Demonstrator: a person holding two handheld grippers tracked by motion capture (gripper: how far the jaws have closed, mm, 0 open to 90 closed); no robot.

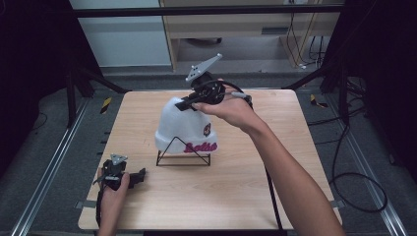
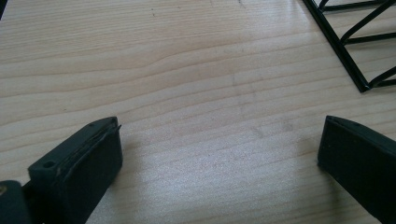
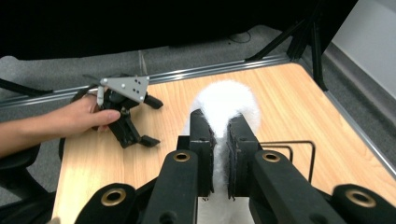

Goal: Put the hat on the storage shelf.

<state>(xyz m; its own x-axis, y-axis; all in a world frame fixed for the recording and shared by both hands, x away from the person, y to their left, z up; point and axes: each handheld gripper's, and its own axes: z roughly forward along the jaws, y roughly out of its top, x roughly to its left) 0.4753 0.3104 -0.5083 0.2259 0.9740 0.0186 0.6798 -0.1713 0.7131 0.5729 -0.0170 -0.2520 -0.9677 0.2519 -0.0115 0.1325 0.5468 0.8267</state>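
A white knit hat point(image 1: 183, 125) with pink lettering sits over a black wire stand point(image 1: 183, 158) in the middle of the table. My right gripper point(image 1: 186, 104) is at the hat's crown, shut on a pinch of the white knit; in the right gripper view the jaws close together on the hat point(image 3: 229, 105), with the right gripper point(image 3: 219, 128) just above it. My left gripper point(image 1: 140, 175) rests on the table at the front left, held by a hand, open with nothing between its jaws. In the left gripper view the left gripper point(image 2: 219, 140) spans bare wood, the stand's base point(image 2: 348, 51) off to the upper right.
The wooden table point(image 1: 246, 187) has open surface in front and to the right. Black cables point(image 1: 349, 177) trail on the floor at the right. Metal rails point(image 1: 44, 177) run along both sides, and dark frame legs stand at the back corners.
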